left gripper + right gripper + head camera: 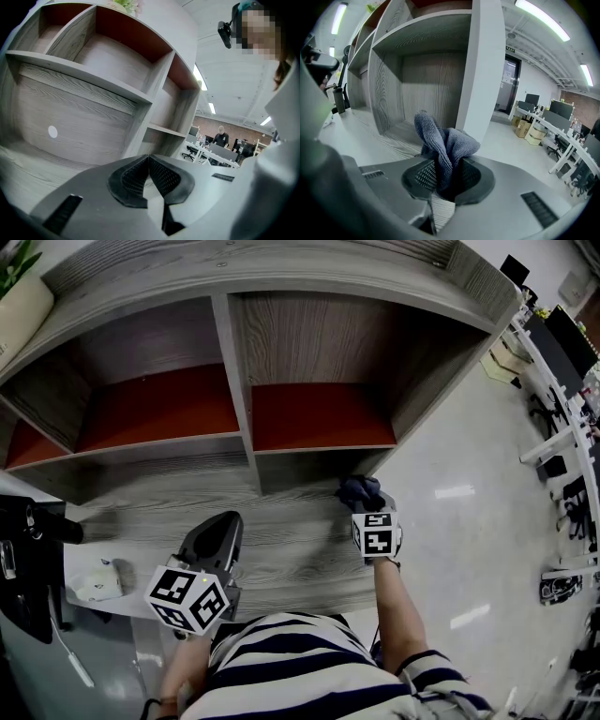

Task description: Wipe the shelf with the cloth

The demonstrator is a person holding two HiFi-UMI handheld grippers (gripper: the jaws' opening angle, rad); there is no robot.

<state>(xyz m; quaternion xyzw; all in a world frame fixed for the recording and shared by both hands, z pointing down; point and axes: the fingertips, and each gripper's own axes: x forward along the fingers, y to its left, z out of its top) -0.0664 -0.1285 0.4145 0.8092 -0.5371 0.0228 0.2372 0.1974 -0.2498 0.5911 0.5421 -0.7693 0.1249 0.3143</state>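
A grey wood-grain shelf unit (281,277) with red-floored compartments stands in front of me, above a grey ledge (291,540). My right gripper (367,498) is shut on a dark blue-grey cloth (360,489), at the ledge's right end below the right compartment (319,413). In the right gripper view the cloth (443,143) bunches up out of the pinched jaws of the right gripper (446,176). My left gripper (217,538) hovers over the ledge's left part, jaws shut and empty; in its own view the left gripper (149,161) faces the shelf (93,79).
A white object (97,585) lies on a low surface at the left, beside dark equipment (28,563). A plant pot (19,306) stands on the shelf's top left. Polished floor (469,521) and office desks (562,352) lie to the right.
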